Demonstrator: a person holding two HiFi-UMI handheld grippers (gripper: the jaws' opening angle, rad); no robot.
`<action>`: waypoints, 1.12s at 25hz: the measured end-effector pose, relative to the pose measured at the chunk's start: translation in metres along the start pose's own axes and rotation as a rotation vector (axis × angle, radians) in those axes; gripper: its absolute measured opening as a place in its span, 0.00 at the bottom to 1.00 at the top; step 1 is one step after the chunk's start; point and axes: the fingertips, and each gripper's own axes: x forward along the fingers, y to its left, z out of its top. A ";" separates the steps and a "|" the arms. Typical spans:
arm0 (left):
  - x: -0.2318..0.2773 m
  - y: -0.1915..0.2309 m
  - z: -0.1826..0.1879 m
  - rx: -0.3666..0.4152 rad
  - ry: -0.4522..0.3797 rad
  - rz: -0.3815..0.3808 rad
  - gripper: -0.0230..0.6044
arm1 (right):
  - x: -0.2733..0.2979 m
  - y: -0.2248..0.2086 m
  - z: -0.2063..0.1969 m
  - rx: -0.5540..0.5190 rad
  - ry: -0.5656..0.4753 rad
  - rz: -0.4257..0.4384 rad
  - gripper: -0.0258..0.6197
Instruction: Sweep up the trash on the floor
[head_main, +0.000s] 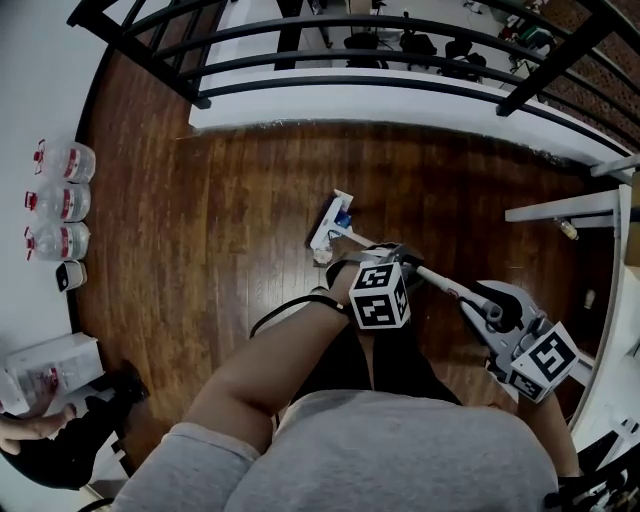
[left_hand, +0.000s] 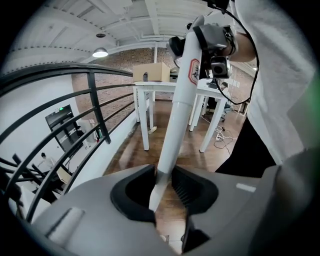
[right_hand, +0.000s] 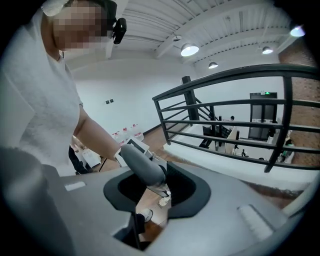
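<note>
A white broom head with a blue patch rests on the dark wooden floor. A small pale scrap of trash lies just in front of it. Its white pole runs back between both grippers. My left gripper is shut on the pole low down; in the left gripper view the pole passes between the jaws. My right gripper is shut on the grey top grip, which the right gripper view shows held between the jaws.
Three water bottles stand along the left wall, with a white box below them. A black railing closes off the far side. A white table stands at the right. A black cable loops by my legs.
</note>
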 end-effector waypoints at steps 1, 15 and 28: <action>0.006 -0.006 0.008 -0.003 -0.003 -0.006 0.19 | -0.011 -0.002 -0.004 0.005 -0.002 -0.004 0.20; 0.055 -0.036 0.073 -0.002 0.011 0.039 0.19 | -0.090 -0.028 -0.028 -0.003 -0.004 0.030 0.20; -0.047 -0.016 0.047 -0.220 0.068 0.340 0.18 | -0.038 0.032 0.058 -0.203 0.021 0.426 0.22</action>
